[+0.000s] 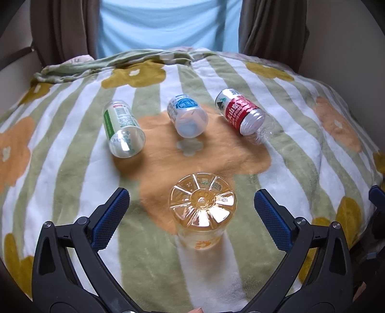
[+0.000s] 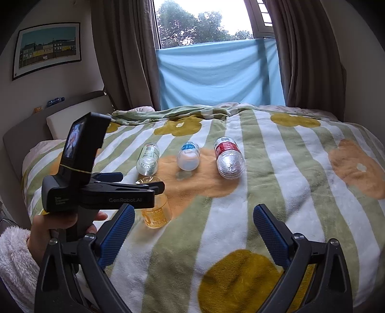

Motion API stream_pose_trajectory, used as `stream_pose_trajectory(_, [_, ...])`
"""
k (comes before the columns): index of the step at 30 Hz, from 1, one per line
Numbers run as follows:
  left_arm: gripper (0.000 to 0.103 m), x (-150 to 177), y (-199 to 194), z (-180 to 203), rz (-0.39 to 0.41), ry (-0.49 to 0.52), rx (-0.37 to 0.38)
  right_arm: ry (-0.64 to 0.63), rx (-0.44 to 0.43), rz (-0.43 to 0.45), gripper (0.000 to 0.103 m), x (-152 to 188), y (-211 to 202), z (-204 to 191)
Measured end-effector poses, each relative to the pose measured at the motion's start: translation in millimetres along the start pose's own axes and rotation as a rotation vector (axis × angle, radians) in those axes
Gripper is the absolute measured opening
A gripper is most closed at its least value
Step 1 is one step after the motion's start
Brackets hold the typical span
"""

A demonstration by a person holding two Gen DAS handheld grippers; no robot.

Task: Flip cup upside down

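The orange cup [image 1: 202, 211] stands upside down on the blanket [image 1: 300, 149], base up, long axis vertical, nearer the front edge than the three cups lying on their sides. The left gripper [image 1: 191, 216] is wide open around it, touching nothing. The right gripper [image 2: 193, 231] gapes empty. Only the right view shows the hand [image 2: 60, 226] and window [image 2: 204, 21].

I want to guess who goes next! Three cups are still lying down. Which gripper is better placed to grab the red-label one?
Probably the right gripper. It is open and empty, and the red-label cup lies ahead of it, slightly right. The left gripper, also open, sits around the upside-down orange cup, farther from the red one.
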State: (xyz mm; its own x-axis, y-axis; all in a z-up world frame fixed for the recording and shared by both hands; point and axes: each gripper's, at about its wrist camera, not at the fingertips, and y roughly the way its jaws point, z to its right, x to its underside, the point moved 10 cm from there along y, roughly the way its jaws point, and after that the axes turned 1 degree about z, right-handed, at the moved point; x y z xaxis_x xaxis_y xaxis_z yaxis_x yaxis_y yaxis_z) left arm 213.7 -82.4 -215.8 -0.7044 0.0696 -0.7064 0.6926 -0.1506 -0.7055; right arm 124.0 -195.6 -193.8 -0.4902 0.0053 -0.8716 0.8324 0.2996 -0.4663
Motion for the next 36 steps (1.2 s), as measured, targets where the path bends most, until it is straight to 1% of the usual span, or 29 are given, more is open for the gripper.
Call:
stream_pose_trajectory(3, [0.103,-4,-16,-9,0.025,-0.03,0.021,-0.015,0.012,0.006,0.099,-5,-1,-5])
stream_pose_trajectory(5, [0.103,-11,-32,-16,0.061,-0.033,0.019,-0.023,0.024,0.019,0.099,-15,-4,-7])
stream_pose_trajectory(8, [0.103,-27,-67,-26,0.147,-0.036,0.002,-0.031,0.053,0.066,0.099,-38,-13,-8])
stream_pose_trajectory(12, [0.103,-48,-118,-36,0.266,-0.04,0.005,-0.024,0.104,0.135,0.099,-72,-25,-13])
stream_pose_trajectory(16, [0.103,-63,-165,-48,0.381,-0.021,-0.039,-0.04,0.155,0.202,0.099,-99,-38,-21])
stream_pose_trajectory(20, [0.103,-62,-199,-63,0.468,-0.014,-0.092,-0.079,0.224,0.256,0.099,-112,-46,-30])
stream_pose_trajectory(22, [0.103,-55,-209,-68,0.491,-0.007,-0.121,-0.071,0.233,0.276,0.099,-114,-49,-32])
stream_pose_trajectory(25, [0.103,-46,-214,-75,0.505,-0.011,-0.141,-0.067,0.244,0.294,0.099,-111,-52,-37])
stream_pose_trajectory(29, [0.103,-42,-214,-81,0.506,-0.031,-0.137,-0.088,0.263,0.296,0.099,-107,-50,-43])
stream_pose_trajectory(32, [0.103,-42,-216,-82,0.512,-0.029,-0.139,-0.079,0.253,0.295,0.099,-107,-50,-43])
stream_pose_trajectory(36, [0.103,-42,-218,-81,0.519,-0.027,-0.137,-0.078,0.263,0.302,0.099,-107,-53,-42])
